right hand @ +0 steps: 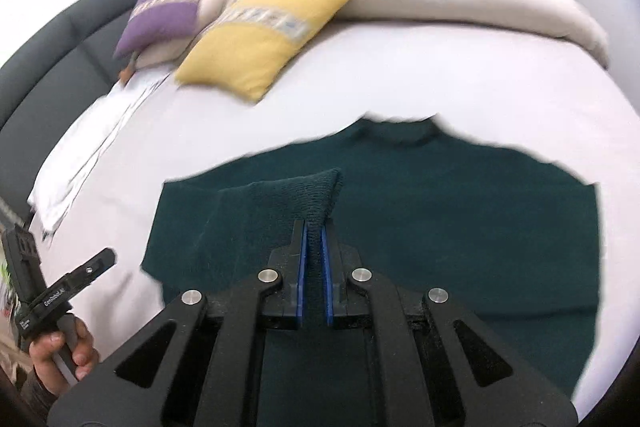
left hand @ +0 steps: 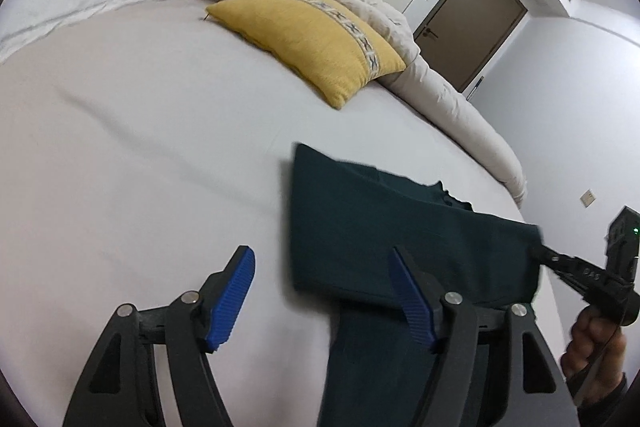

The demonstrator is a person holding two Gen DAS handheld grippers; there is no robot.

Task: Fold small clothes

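Dark green sweater (right hand: pixel 460 227) flat on white bed (right hand: pixel 400 75), near edge. Right gripper (right hand: pixel 314 227) pinched shut on raised fold; thin bite, could slip mid-fold. Left gripper (left hand: pixel 320 291) spread wide, empty, beside sweater edge; unpinned side may drag, skewing crease.

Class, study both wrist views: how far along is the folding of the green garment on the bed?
Done: one side of the green garment already lies folded over. In hand: the right gripper pinches a raised fold of it, while the left gripper is open and empty. Left: laying that fold down and making the final folds.
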